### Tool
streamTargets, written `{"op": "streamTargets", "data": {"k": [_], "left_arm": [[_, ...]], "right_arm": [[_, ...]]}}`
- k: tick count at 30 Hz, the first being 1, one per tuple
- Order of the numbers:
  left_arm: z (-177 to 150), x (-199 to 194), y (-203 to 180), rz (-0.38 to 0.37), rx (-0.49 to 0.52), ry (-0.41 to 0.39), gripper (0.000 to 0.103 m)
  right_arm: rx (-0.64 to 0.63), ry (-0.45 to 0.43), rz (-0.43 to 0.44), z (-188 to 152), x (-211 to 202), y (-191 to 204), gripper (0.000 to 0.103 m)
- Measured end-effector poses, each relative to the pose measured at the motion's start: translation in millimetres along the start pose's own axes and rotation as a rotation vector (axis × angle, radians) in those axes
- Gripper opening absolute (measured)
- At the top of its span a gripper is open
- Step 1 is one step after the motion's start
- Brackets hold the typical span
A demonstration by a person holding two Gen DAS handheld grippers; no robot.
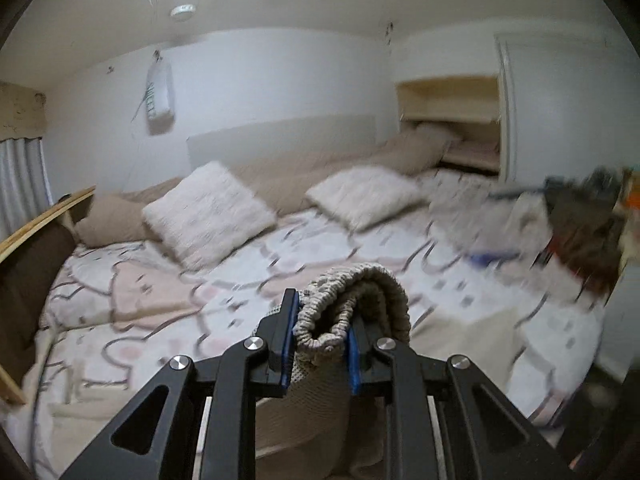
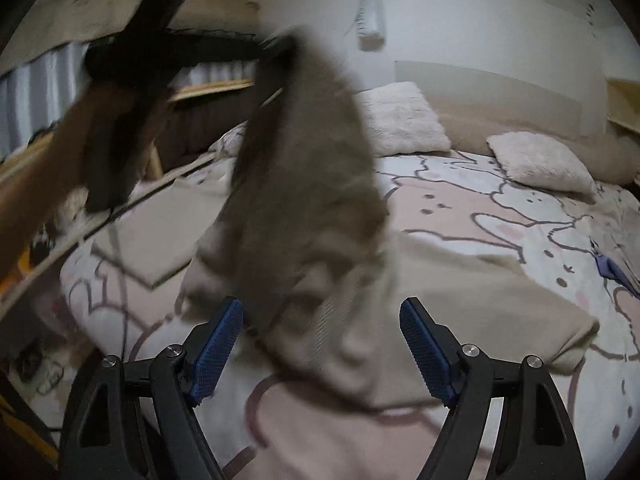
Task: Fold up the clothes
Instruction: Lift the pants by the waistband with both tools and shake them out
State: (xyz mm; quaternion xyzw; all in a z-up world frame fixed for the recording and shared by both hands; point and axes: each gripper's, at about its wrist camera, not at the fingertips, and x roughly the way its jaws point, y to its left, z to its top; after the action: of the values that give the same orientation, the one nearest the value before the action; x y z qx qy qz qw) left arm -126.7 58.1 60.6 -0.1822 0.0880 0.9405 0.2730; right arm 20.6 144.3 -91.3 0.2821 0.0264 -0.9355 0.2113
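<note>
A beige knit garment (image 1: 360,292) is bunched between the blue pads of my left gripper (image 1: 322,312), which is shut on it above the bed. In the right wrist view the same garment (image 2: 304,160) hangs as a blurred flap from the left gripper (image 2: 276,52) at the upper left. Its lower part lies spread on the patterned bedcover (image 2: 500,208). My right gripper (image 2: 322,306) is open, low over the bed just in front of the hanging cloth, and its pads touch nothing.
Two white fluffy pillows (image 1: 208,212) (image 1: 366,196) lie near the headboard. A folded beige piece (image 2: 160,232) lies on the bed's left side, with a wooden rail (image 2: 208,88) behind it. A small blue item (image 2: 612,268) and a clothes pile (image 1: 580,220) sit on the right.
</note>
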Motion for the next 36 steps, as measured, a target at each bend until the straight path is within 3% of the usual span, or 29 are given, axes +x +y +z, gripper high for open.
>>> {"op": "streamTargets", "data": {"k": [3, 5, 12, 18, 21, 26, 28, 31, 34, 36], "left_arm": [[37, -14, -10, -0.057, -0.092, -0.081, 0.020], [61, -25, -17, -0.073, -0.143, -0.124, 0.020], [131, -60, -50, -0.094, -0.256, -0.248, 0.020], [151, -78, -70, -0.083, -0.264, -0.293, 0.020], [150, -89, -68, -0.063, -0.262, -0.316, 0.020], [136, -106, -75, -0.084, -0.232, -0.318, 0.020], [132, -105, -81, -0.095, -0.218, -0.299, 0.020], [129, -95, -92, -0.113, -0.215, -0.262, 0.020], [127, -79, -102, -0.135, -0.230, -0.220, 0.020], [126, -68, -107, -0.147, -0.255, -0.195, 0.020]], "right_arm": [[-0.011, -0.044, -0.046, -5, -6, 7, 0.081], [-0.035, -0.103, -0.131, -3, -13, 9, 0.081], [-0.319, -0.458, -0.644, 23, -34, 34, 0.081], [-0.489, -0.529, -0.825, 47, -31, 27, 0.081], [-0.366, -0.520, -0.846, 66, -53, -11, 0.081], [-0.038, -0.444, -0.894, 100, -86, -123, 0.081], [0.084, -0.422, -0.828, 104, -99, -161, 0.081], [0.152, -0.389, -0.745, 96, -105, -183, 0.081], [0.263, -0.323, -0.567, 70, -102, -198, 0.081], [0.312, -0.288, -0.492, 49, -103, -204, 0.081]]}}
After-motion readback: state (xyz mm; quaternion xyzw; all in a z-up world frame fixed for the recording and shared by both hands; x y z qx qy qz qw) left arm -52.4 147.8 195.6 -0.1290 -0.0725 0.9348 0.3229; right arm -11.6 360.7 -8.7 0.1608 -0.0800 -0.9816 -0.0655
